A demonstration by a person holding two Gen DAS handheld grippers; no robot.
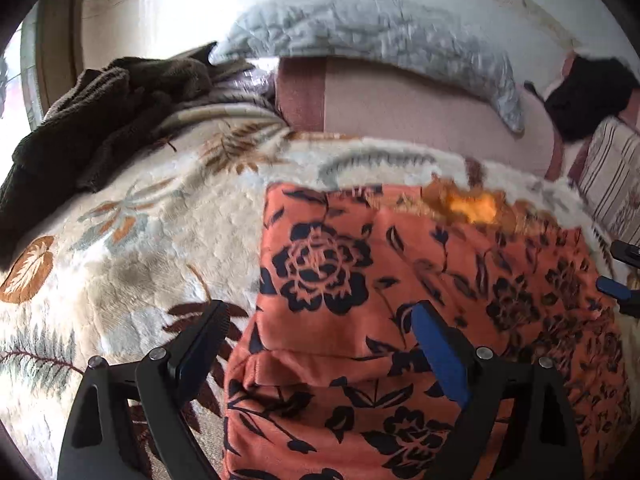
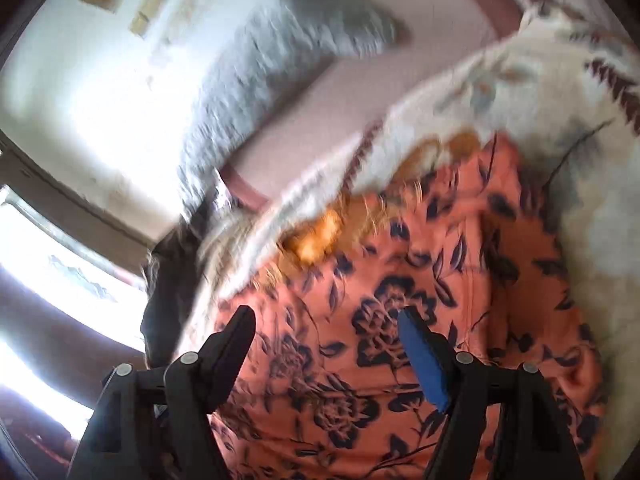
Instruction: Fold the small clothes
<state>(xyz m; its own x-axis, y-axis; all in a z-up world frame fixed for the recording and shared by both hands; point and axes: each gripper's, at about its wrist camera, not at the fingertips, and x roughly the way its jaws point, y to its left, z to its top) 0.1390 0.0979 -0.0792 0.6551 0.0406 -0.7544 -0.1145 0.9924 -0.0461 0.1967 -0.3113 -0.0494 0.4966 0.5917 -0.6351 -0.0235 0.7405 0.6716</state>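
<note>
An orange garment with dark navy flowers (image 1: 400, 320) lies on the cream leaf-patterned blanket (image 1: 140, 240), with a fold across its near part. My left gripper (image 1: 320, 316) is open just above the garment's left edge and holds nothing. My right gripper (image 2: 326, 320) is open above the same garment (image 2: 400, 320) and holds nothing. Its tips also show at the right edge of the left wrist view (image 1: 620, 276). The right wrist view is blurred.
A dark brown knitted garment (image 1: 100, 112) lies bunched at the far left of the blanket. A grey quilt (image 1: 380, 36) and a pink mattress (image 1: 420, 108) lie behind. A black item (image 1: 588, 96) and a striped cushion (image 1: 616, 176) sit at the right.
</note>
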